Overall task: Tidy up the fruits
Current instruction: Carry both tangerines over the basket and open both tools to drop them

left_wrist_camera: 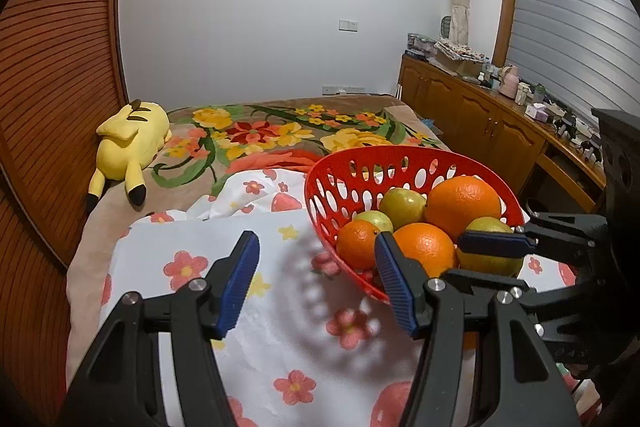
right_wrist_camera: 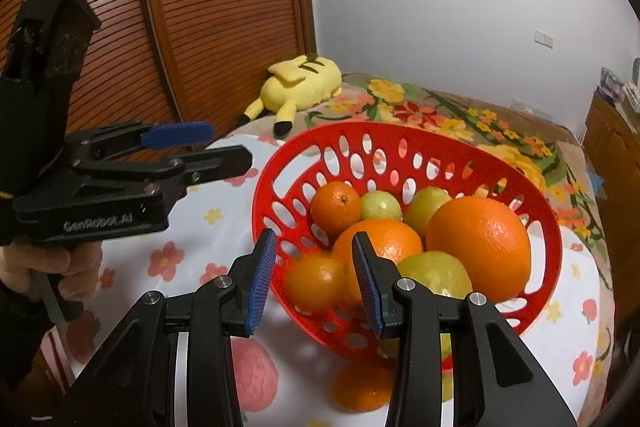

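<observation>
Red basket (right_wrist_camera: 404, 143), tipped w/ near rim low, holds oranges (right_wrist_camera: 478, 247) & green fruit (right_wrist_camera: 436, 273) on floral sheet (left_wrist_camera: 280, 339); right gripper (right_wrist_camera: 314, 279) spread at near rim, prob. to pick, left gripper (left_wrist_camera: 316, 283) spread, empty, left of basket.

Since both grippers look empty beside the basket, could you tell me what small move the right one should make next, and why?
Probably ease the right gripper forward and down over the small orange at the red basket's near rim. Its jaws stand open and hold nothing, and that orange already sits between the fingertips in the right wrist view. The left gripper is open too, over the flowered cloth.
</observation>
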